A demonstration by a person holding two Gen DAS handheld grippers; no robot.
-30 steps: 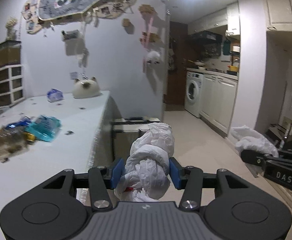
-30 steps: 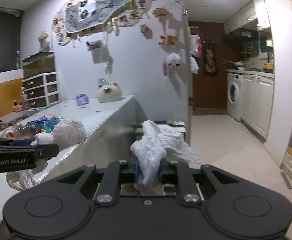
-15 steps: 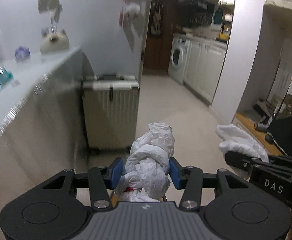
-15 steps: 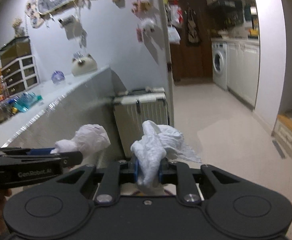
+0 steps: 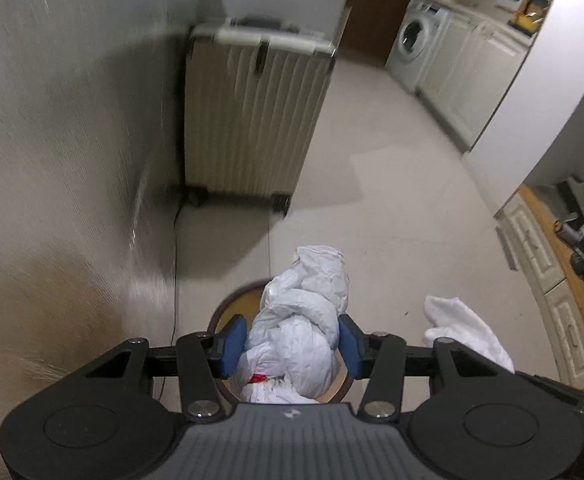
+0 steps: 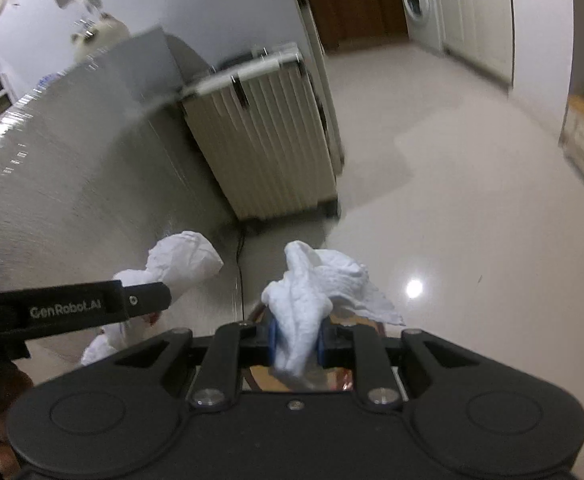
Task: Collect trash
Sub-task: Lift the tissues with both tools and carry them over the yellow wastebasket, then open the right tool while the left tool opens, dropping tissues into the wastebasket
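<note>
My left gripper (image 5: 290, 344) is shut on a knotted white plastic bag (image 5: 306, 312), its blue pads pressing both sides. Directly below it stands a round bin (image 5: 228, 312) with a dark rim and yellowish inside, mostly hidden by the bag. My right gripper (image 6: 297, 342) is shut on a crumpled white paper towel (image 6: 316, 280), and the same bin's rim (image 6: 258, 310) peeks out underneath. In the right wrist view the left gripper (image 6: 132, 302) and its bag (image 6: 184, 260) hang at the left; in the left wrist view the towel (image 5: 462, 328) shows at the right.
A ribbed beige suitcase (image 5: 252, 116) stands against the table's draped side (image 5: 60, 160), with a thin cable running down the floor beside it. A washing machine (image 5: 414, 52) and white cabinets (image 5: 480, 80) line the far right. Pale tiled floor (image 6: 472, 200) lies open ahead.
Both grippers have dropped from tabletop height toward the floor and tipped downward, each still holding its load. The tabletop is out of sight and the round bin has come into view beneath them.
</note>
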